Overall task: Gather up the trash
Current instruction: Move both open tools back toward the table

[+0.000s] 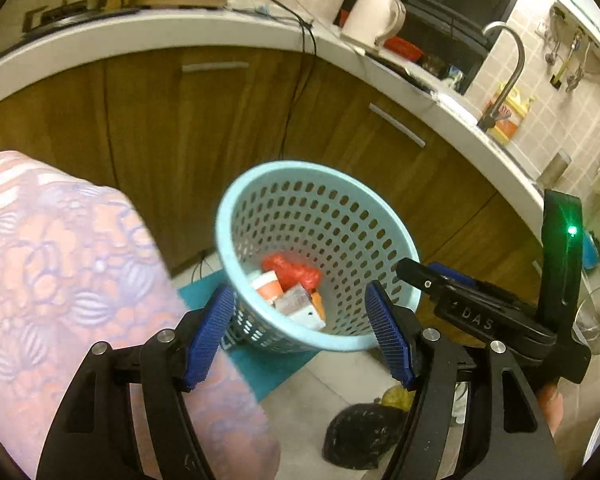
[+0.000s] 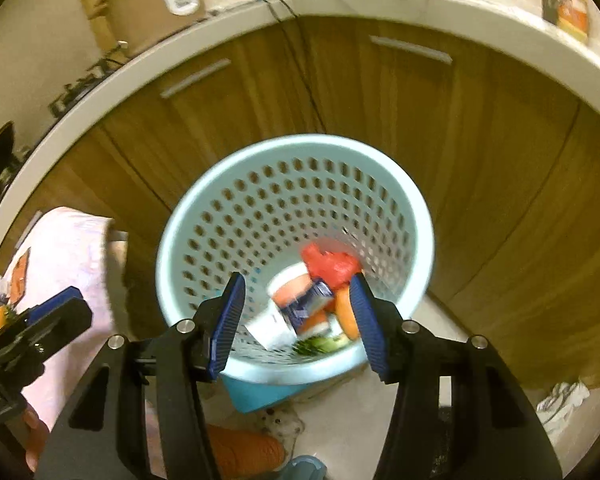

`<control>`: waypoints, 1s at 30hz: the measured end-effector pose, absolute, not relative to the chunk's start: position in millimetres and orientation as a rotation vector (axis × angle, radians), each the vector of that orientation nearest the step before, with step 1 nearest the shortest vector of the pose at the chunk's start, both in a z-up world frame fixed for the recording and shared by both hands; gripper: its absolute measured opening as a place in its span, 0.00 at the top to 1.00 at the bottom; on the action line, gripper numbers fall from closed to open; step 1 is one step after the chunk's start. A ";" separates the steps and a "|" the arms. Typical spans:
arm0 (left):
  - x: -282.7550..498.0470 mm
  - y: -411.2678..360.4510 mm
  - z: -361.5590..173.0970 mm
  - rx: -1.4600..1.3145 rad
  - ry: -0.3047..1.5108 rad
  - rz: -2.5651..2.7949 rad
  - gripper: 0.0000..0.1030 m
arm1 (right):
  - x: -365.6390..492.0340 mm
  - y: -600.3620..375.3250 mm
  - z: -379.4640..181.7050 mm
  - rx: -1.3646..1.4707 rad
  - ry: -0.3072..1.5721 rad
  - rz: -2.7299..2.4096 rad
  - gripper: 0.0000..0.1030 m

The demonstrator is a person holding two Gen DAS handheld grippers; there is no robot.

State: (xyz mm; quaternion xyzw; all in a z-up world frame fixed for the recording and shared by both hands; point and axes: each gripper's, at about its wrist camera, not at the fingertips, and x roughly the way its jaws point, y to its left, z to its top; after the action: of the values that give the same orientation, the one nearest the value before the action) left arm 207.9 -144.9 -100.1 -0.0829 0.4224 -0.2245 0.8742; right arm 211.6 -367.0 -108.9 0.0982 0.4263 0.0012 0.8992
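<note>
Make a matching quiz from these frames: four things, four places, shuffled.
Things:
1. light blue perforated plastic basket
2. red crumpled plastic bag
3. black knotted bag
4. white electric kettle

Places:
A. on the countertop
B. on the floor tiles, outside the basket
C. in front of the wooden cabinet doors
D. inside the basket

Pairs: 1-C, 2-D, 3-B, 4-A

one pale blue perforated basket [image 2: 236, 216] on the floor. inside it: one red crumpled bag [image 2: 332, 266], one orange-and-white cup [image 2: 290, 286], one blue-and-white carton [image 2: 304, 306]; other scraps too blurred to count. two cabinet handles [image 2: 194, 78], one black bag [image 1: 360, 436], one kettle [image 1: 374, 16], one tap [image 1: 508, 68].
</note>
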 end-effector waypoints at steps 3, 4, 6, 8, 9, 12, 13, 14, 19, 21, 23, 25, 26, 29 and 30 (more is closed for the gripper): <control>196.3 -125.4 -86.9 -0.194 0.843 -0.451 0.37 | 205.0 -339.0 -90.7 0.148 0.840 0.052 0.51; 191.4 -118.5 -82.4 -0.200 0.830 -0.445 0.37 | 202.9 -330.5 -85.6 0.136 0.828 0.071 0.51; 182.0 -102.2 -71.3 -0.215 0.799 -0.428 0.37 | 198.7 -310.1 -74.2 0.111 0.808 0.116 0.51; 170.3 -81.8 -58.9 -0.234 0.762 -0.408 0.37 | 195.2 -289.2 -64.9 0.091 0.792 0.160 0.51; 166.4 -75.2 -55.4 -0.240 0.752 -0.402 0.37 | 193.0 -278.8 -60.9 0.081 0.785 0.180 0.51; 147.2 -40.5 -38.6 -0.272 0.701 -0.359 0.37 | 183.6 -241.0 -48.7 0.033 0.758 0.250 0.51; 142.4 -31.7 -34.7 -0.280 0.689 -0.348 0.37 | 181.1 -233.9 -46.1 0.026 0.754 0.264 0.51; 136.8 -21.6 -30.5 -0.290 0.676 -0.334 0.37 | 178.1 -220.1 -42.6 0.015 0.748 0.294 0.51; 108.9 32.5 -15.1 -0.331 0.619 -0.252 0.37 | 162.8 -165.6 -31.8 -0.017 0.740 0.403 0.51; 96.0 58.9 -12.8 -0.351 0.603 -0.208 0.37 | 155.8 -140.2 -30.7 -0.036 0.743 0.450 0.51; 85.9 81.6 -13.1 -0.370 0.592 -0.167 0.37 | 150.6 -118.6 -33.1 -0.048 0.754 0.490 0.51; 74.4 106.2 -14.8 -0.393 0.580 -0.120 0.37 | 145.4 -93.2 -37.7 -0.063 0.771 0.531 0.51; 68.3 118.2 -15.9 -0.405 0.575 -0.096 0.37 | 141.9 -83.8 -40.1 -0.068 0.777 0.546 0.51; 52.9 159.5 -23.0 -0.470 0.566 -0.025 0.41 | 134.8 -54.1 -50.1 -0.092 0.807 0.596 0.51; 49.9 171.4 -25.8 -0.488 0.568 -0.003 0.41 | 132.7 -43.7 -53.9 -0.099 0.819 0.613 0.51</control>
State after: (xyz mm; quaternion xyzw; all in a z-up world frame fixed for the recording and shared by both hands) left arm 49.9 171.4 -25.8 -0.2383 0.2775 -0.0015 0.9307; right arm 132.7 -43.7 -53.9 -0.0472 0.3915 0.2930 0.8710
